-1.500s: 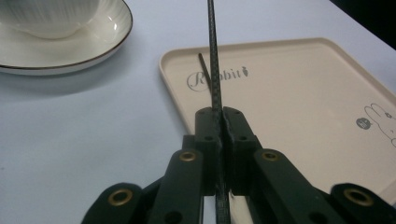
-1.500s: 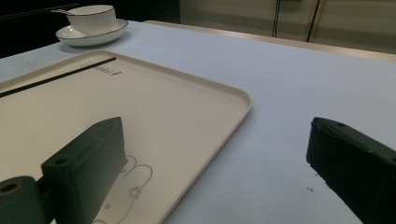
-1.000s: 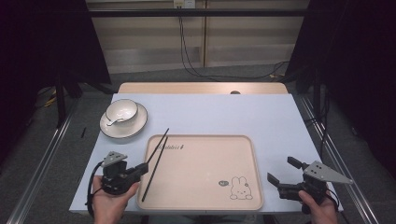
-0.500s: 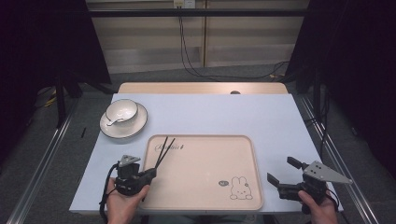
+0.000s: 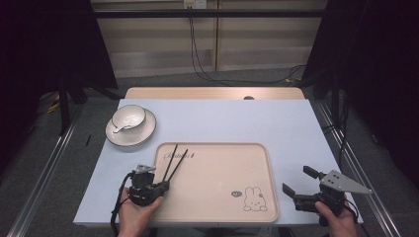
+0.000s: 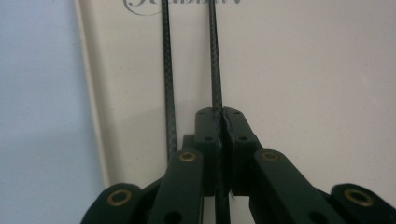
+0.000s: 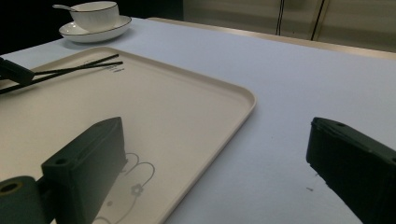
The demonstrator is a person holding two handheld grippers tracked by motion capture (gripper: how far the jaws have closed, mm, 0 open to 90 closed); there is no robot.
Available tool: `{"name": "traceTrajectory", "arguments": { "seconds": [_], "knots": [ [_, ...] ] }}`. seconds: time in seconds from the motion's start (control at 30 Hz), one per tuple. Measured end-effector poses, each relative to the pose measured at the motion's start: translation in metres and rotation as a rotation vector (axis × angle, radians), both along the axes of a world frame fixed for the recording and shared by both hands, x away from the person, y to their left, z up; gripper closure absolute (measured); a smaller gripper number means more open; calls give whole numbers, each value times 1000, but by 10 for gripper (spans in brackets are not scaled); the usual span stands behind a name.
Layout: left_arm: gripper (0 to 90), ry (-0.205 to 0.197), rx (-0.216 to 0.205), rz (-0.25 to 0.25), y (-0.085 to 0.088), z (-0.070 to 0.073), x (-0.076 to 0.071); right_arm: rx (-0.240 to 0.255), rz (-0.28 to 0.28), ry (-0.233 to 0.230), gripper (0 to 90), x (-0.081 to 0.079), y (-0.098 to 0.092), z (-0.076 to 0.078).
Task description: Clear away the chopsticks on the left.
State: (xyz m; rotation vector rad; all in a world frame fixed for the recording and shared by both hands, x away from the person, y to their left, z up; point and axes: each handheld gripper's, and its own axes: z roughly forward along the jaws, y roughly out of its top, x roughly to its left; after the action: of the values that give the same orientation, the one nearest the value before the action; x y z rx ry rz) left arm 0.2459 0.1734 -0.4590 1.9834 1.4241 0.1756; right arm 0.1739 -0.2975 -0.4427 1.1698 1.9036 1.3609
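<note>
Chopsticks (image 5: 174, 159) are now lying inside the tray (image 5: 217, 219), near its left edge, having come in from straddling that edge a second ago. Left gripper (image 5: 164, 185) is clamping one stick at the near end, the other lying just beside. Right gripper (image 5: 297, 180) is waiting by the tray's right edge on the bench (image 5: 237, 118), jaws apart. Placing looks nearly done; letting go remains

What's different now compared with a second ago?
The left gripper has carried the chopsticks from the tray's left edge further onto the tray. Its fingers are clamped on one stick, while the other lies alongside. The right gripper, the bowl and the saucer haven't moved.
</note>
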Motion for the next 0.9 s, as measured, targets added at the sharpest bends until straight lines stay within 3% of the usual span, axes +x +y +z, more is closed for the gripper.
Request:
{"name": "traceTrajectory", "arguments": {
  "seconds": [0.03,0.3,0.6,0.73,0.77,0.9],
  "knots": [
    [855,3,14,-3,-1,-1,0,0,-1,1,45,0,0,0],
    [852,15,10,-1,0,-4,3,-8,1,5,45,1,1,-1],
    [750,10,-12,-38,1,-4,3,0,-3,14,46,0,1,0],
    [698,-12,-21,-46,1,-3,2,-10,-4,6,46,0,0,-1],
    [686,-16,-21,-68,2,-2,2,-8,-4,7,46,0,0,-1],
    [574,-81,-42,-112,3,3,0,0,2,5,46,0,0,0]
  ]
}}
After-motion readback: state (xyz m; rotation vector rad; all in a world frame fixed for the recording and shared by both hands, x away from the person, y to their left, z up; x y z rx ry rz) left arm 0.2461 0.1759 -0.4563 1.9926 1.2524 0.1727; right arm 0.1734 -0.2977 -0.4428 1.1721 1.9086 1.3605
